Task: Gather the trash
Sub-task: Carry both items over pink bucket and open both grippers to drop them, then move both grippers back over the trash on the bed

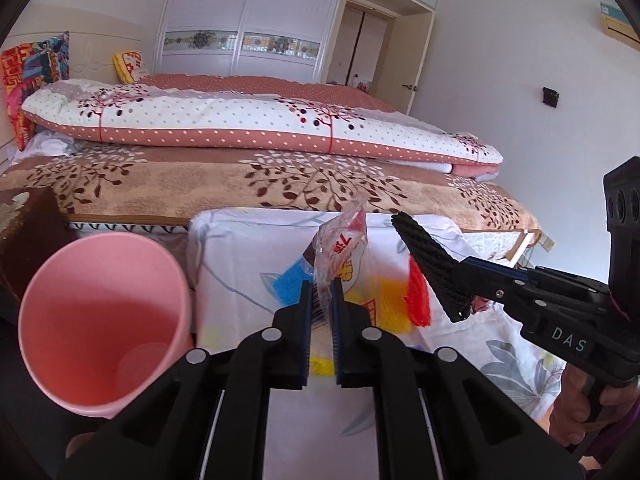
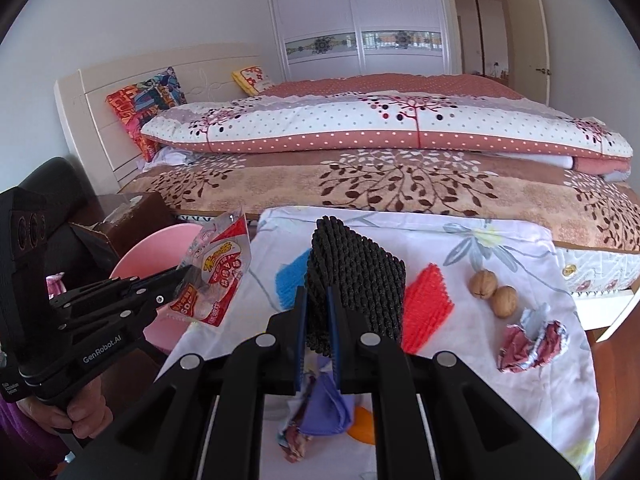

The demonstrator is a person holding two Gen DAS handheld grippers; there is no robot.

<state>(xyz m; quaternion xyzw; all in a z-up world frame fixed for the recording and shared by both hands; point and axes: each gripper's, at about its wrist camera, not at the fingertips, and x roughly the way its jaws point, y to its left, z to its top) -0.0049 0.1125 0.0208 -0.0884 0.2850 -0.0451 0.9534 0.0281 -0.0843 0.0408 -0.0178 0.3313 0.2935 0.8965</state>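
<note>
My left hand-held gripper (image 1: 322, 292) was clamped on a clear plastic snack wrapper with red and yellow print (image 1: 340, 248), held up just right of the pink plastic bin (image 1: 100, 320). My right hand-held gripper (image 2: 318, 300) was clenched on a black foam net sleeve (image 2: 356, 280), lifted above the table's floral white cloth (image 2: 500, 248). On that cloth lay a red foam net (image 2: 426, 312) and a blue one (image 2: 290, 282), and further right two walnuts (image 2: 494, 292) and a crumpled wrapper (image 2: 532, 344). Beyond stood the bed (image 2: 400, 184).

Even, soft daylight; no harsh shadows. Strong fisheye curvature, dark vignetted corners. Focus sharp, slight edge softness.
</note>
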